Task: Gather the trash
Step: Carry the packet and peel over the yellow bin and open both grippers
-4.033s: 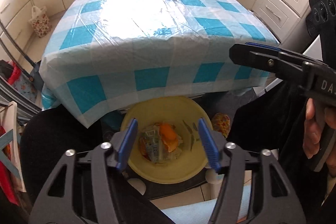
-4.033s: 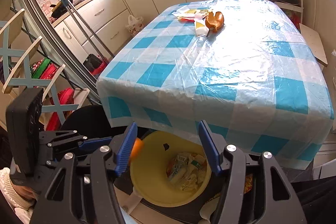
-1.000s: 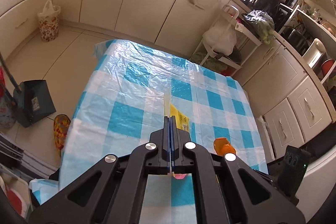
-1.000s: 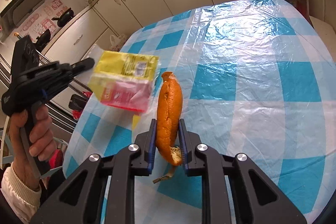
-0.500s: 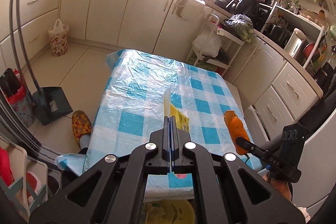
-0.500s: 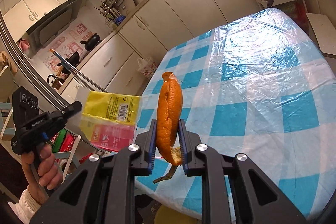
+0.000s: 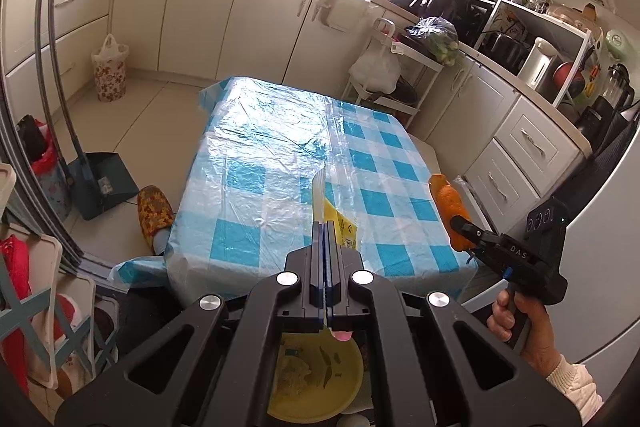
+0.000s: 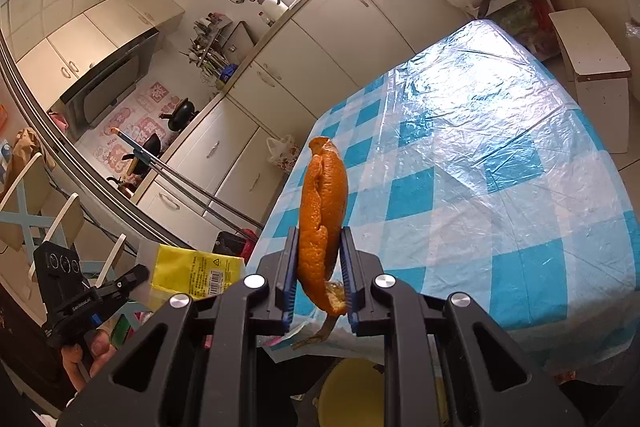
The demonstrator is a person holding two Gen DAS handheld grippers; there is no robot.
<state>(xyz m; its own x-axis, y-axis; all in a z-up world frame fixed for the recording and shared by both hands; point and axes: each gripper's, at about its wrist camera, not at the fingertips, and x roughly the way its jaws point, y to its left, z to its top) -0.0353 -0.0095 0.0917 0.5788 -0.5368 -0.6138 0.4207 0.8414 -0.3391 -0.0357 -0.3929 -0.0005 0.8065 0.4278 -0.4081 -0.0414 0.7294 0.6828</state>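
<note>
My left gripper (image 7: 325, 227) is clamped flat on a yellow wrapper (image 8: 195, 274), held above the yellow bowl (image 7: 316, 383) on the floor. My right gripper (image 8: 319, 259) pinches an orange peel (image 8: 322, 227) upright, just beside the bowl's near table edge (image 7: 320, 279).

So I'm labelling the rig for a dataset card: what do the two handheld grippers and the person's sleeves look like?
Both grippers, left and right, are matte black plastic with blue finger pads and silver bolt heads. Each has a pistol-style handle, white lettering on the side, and a black block with round markings. A cream knitted sleeve shows at the right wrist.
</note>
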